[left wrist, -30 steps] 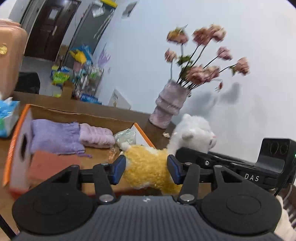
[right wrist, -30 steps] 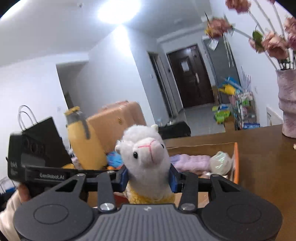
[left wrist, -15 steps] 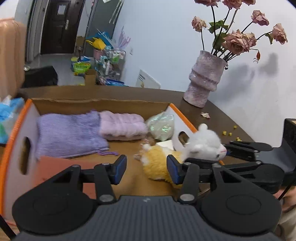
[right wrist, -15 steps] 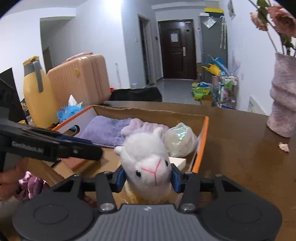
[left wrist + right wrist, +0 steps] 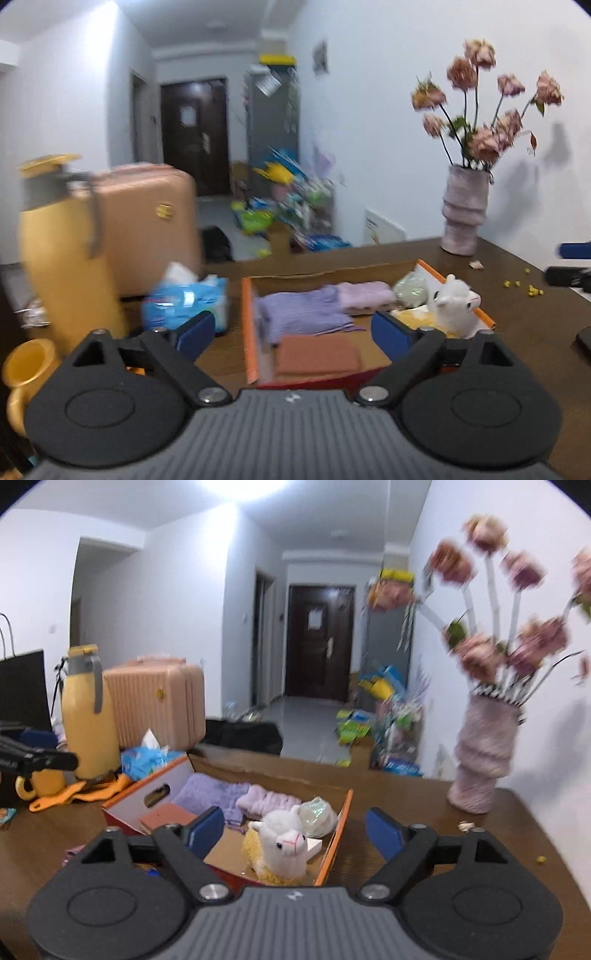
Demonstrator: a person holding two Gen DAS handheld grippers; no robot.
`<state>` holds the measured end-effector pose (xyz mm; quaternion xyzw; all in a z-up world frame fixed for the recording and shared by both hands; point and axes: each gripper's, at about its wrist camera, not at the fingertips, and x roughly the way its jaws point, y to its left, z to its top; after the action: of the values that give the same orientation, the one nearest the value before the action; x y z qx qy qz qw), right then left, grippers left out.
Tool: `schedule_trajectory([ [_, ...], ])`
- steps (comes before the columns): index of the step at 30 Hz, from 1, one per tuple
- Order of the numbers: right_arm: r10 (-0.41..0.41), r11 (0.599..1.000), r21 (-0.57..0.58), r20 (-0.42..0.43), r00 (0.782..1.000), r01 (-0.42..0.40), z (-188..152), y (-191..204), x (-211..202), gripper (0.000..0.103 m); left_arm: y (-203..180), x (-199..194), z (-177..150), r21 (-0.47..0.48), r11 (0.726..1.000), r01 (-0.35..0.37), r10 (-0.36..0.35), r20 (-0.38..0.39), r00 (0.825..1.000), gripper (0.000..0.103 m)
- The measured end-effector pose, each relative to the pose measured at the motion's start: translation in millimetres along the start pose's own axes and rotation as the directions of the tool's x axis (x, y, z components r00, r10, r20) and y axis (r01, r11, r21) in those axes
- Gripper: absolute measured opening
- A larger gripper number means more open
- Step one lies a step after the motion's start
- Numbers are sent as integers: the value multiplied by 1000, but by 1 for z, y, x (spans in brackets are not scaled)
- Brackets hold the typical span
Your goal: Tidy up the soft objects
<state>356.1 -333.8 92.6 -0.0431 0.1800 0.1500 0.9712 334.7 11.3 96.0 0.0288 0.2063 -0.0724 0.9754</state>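
the plush alpaca [image 5: 282,849] sits upright in the near right corner of the orange-edged cardboard box [image 5: 338,834], beside folded purple cloths [image 5: 212,794], while the left gripper [image 5: 293,332] and right gripper [image 5: 295,830] are both opening wide, nothing pinched between their blue pads.

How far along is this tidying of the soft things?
Mostly done, it seems. The alpaca plush sits in the cardboard box beside the purple cloth, pink towel and brown cloth. The left gripper and right gripper are opening, holding nothing. A small purple item on the table may remain.
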Motion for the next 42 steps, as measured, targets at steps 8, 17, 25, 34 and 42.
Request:
schedule_trajectory([
  [8, -6, 999, 44, 124, 992, 1, -52, 59, -98, 93, 8, -102, -73, -76, 992, -105, 112, 97, 989, 103],
  [17, 46, 990, 131, 18, 999, -48, -144, 125, -147, 94, 11, -157, -171, -179, 981, -76, 65, -69, 996, 103],
  [25, 101, 987, 130, -20, 995, -98, -134, 138, -123, 93, 18, -132, -161, -180, 982, -64, 54, -64, 996, 103],
  [34, 195, 972, 147, -75, 978, -183, -90, 148, -8, 80, 19, -26, -124, -149, 989, 18, -30, -81, 996, 70],
  [42, 291, 936, 252, -164, 942, -245, -72, 153, 105, 52, 35, 49, -123, -210, 974, 85, -124, -185, 975, 32],
])
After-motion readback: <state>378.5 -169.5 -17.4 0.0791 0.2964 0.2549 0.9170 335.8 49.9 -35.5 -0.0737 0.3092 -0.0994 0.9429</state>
